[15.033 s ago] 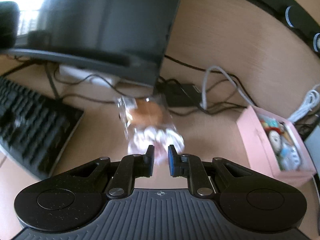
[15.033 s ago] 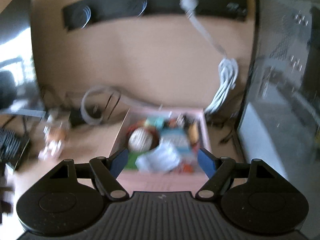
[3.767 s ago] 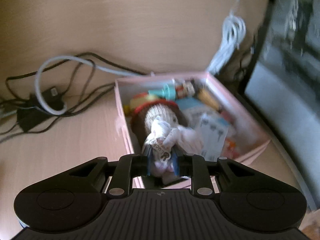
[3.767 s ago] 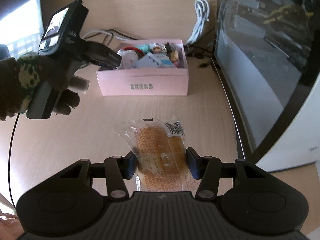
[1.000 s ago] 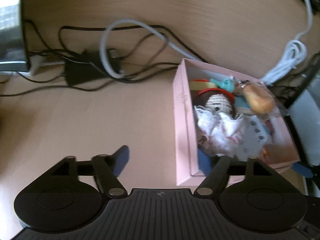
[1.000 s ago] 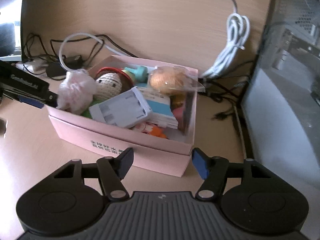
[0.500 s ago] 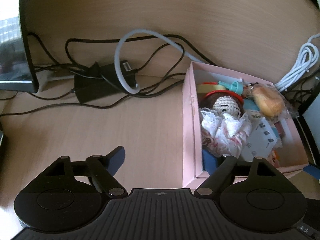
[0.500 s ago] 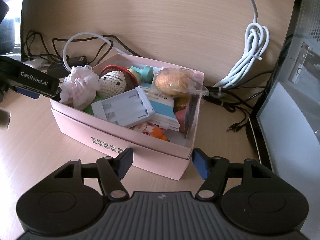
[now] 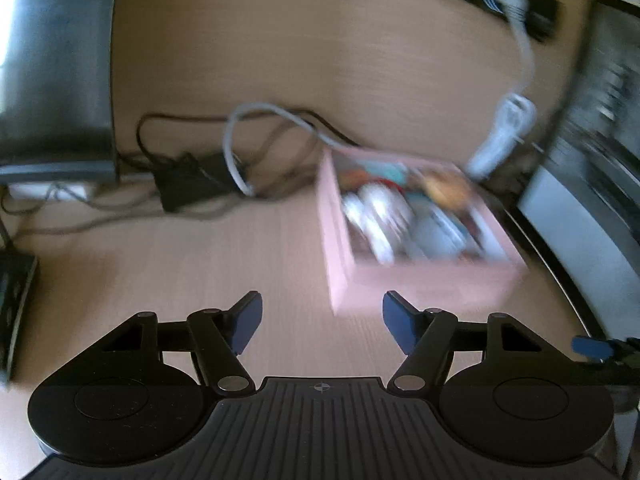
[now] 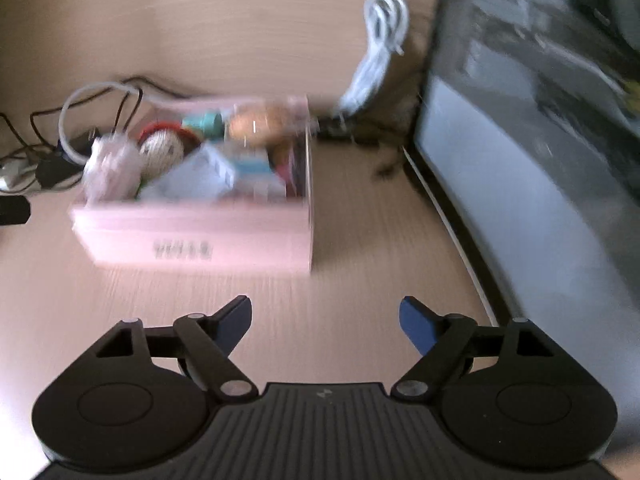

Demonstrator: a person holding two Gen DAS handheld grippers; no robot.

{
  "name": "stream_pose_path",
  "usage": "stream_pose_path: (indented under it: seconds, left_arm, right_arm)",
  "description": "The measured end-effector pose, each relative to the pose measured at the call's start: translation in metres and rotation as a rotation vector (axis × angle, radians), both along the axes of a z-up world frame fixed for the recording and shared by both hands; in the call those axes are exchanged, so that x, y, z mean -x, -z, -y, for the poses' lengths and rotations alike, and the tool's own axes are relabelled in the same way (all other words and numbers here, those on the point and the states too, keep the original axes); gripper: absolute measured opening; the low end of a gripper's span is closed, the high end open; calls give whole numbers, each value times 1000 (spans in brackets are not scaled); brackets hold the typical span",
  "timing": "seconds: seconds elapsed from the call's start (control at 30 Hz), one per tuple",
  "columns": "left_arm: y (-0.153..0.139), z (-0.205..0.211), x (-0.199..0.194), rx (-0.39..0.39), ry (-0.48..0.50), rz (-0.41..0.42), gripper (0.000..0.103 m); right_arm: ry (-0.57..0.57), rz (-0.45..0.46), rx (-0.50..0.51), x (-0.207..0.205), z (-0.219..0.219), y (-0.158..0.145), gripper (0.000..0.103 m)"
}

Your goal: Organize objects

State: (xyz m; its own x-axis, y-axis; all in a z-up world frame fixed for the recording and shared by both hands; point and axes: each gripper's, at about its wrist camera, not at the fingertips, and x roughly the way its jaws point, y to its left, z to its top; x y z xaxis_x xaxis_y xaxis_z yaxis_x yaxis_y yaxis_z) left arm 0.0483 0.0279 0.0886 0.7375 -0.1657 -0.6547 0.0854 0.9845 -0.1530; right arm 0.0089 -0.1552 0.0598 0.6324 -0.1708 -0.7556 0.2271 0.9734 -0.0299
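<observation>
A pink cardboard box [image 9: 432,280] [image 10: 192,236] stands on the wooden desk, filled with small items: a wrapped bun [image 10: 260,122], a crocheted doll [image 10: 162,148], a white lacy bundle [image 10: 106,168] and a white pack [image 10: 196,176]. Both views are blurred by motion. My left gripper [image 9: 322,320] hovers in front of the box's near left corner, its jaws closing with nothing between them. My right gripper [image 10: 325,320] hangs over bare desk, back from the box's front wall, its jaws opening and empty. The right gripper's blue tip [image 9: 592,346] shows at the left view's right edge.
A tangle of dark and white cables with a power brick [image 9: 188,180] lies behind the box on the left. A monitor [image 9: 52,64] stands at the far left. A coiled white cable [image 10: 380,40] hangs at the back wall. A computer case [image 10: 540,140] walls off the right side.
Both grippers have drawn back from the box, which now looks smaller and farther. The right jaws have spread wider, the left jaws have narrowed a little. The box's contents are unchanged.
</observation>
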Motion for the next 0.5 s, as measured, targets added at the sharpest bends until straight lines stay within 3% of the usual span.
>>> stream_pose_path:
  seconds: [0.1,0.27,0.5]
  left_arm:
    - [20,17,44,-6,59,-27,73]
    - [56,37,79,-18,90,-108,73]
    - [71,57,87,-88,-7,-36,72]
  right_arm:
    - [15,-50,-48,41,-13,10,85]
    - [-30,-87,26,75,-29,24,88]
    - [-81,-59,-14,76,-15,34,103]
